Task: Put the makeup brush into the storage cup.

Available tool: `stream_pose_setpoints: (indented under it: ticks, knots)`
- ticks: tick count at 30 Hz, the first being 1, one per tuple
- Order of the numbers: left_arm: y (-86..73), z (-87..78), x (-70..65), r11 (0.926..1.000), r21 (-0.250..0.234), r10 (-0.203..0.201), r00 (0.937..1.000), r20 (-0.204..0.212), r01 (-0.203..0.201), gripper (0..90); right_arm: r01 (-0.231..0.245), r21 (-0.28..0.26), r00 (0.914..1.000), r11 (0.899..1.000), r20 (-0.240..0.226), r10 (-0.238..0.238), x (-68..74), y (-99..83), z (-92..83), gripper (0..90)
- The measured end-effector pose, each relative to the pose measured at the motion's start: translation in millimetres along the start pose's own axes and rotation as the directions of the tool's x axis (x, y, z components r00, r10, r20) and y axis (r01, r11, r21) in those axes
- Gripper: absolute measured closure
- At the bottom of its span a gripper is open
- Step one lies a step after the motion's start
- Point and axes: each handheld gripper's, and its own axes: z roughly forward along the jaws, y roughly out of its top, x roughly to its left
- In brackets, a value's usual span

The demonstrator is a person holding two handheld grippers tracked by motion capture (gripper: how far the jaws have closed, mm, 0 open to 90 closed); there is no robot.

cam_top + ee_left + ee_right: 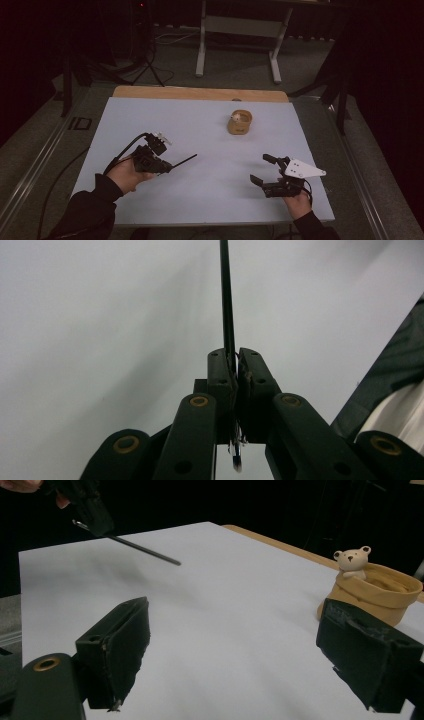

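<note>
My left gripper (167, 166) is shut on a thin black pen (184, 160), which sticks out to the right above the white sheet. In the left gripper view the pen (226, 300) runs straight up from between the pressed jaws of the left gripper (236, 362). At the sheet's front right my right gripper (262, 170) stands open with nothing between its jaws. The right gripper view has the right gripper (232, 645) wide apart, the pen (145, 551) at upper left, and a tan pouch-shaped holder (385, 592) with a small white bear figure (352, 560) at its rim.
The tan holder (240, 122) stands at the back right of the white sheet (200, 125). A wooden table edge (200, 93) shows behind the sheet. Beyond it are a white bench frame (240, 30) and a dark tripod (147, 55) on the floor.
</note>
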Motion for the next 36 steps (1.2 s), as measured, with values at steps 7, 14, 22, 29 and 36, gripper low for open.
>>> stream_pose_setpoints:
  ticks: [7, 14, 22, 29, 36]
  knots:
    - [15.2, 2.5, -8.6, 0.9992, -0.004, 0.039, 0.9992, 0.006, -0.039, 85.5, 0.014, 0.005, 0.9999, 1.000, 0.009, -0.014, 1.1, 0.5, 0.3, 13.8]
    - [27.7, 4.3, -14.0, 0.9970, 0.002, 0.077, 0.9967, 0.027, -0.077, 85.5, 0.029, 0.024, 0.9993, 0.999, 0.021, -0.030, 1.0, 2.6, 0.6, 15.0]
    - [43.0, 5.2, -20.0, 0.9938, -0.010, 0.111, 0.9920, 0.060, -0.111, 85.6, 0.058, 0.083, 0.9973, 0.995, 0.040, -0.061, 8.9, 13.4, 2.0, 15.3]
    - [51.9, 9.1, -25.1, 0.9920, -0.021, 0.126, 0.9894, 0.073, -0.125, 85.5, 0.164, 0.121, 0.9777, 0.979, 0.111, -0.178, 21.4, 28.1, 8.2, 13.9]
    - [57.7, 11.8, -28.7, 0.9911, -0.022, 0.133, 0.9881, 0.078, -0.131, 85.5, 0.310, 0.134, 0.9420, 0.941, 0.092, -0.323, 31.0, 43.6, 18.6, 16.1]
